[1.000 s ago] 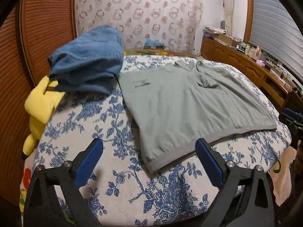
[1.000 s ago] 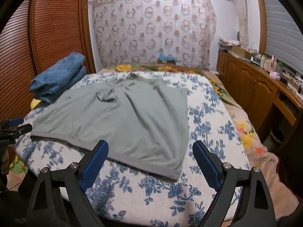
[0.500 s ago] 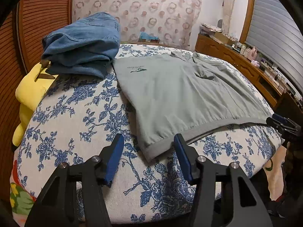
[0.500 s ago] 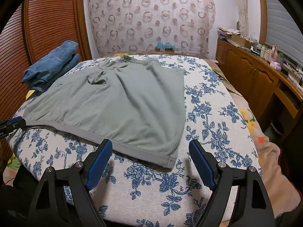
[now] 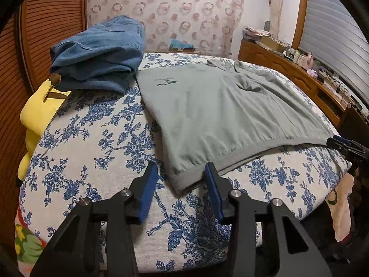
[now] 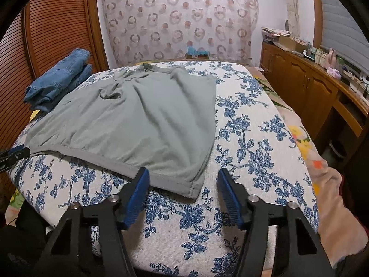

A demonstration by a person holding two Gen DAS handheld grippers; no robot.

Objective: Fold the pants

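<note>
A grey-green garment [image 5: 219, 110] [image 6: 138, 120] lies spread flat on the bed, its banded hem toward me. My left gripper [image 5: 181, 170] sits at the hem's left corner. Its jaws are closing with the corner between them; the left pad is still clear of the cloth. My right gripper [image 6: 183, 175] is at the hem's right corner, also closing. That corner lies between its blue pads, and the right pad stands well off the cloth. Each gripper's tip shows at the edge of the other view: right gripper [image 5: 346, 145], left gripper [image 6: 13, 153].
Folded blue jeans [image 5: 99, 53] [image 6: 57, 80] are stacked at the bed's far left, over a yellow plush toy [image 5: 39, 113]. The bed cover [image 5: 92, 138] [image 6: 253, 138] is white with blue flowers. A wooden cabinet [image 6: 311, 92] runs along the right; louvred wooden doors [image 5: 46, 23] stand left.
Both grippers' jaws have narrowed from wide open, and both have come closer to the hem corners, which now lie between the pads. The garment has not moved.
</note>
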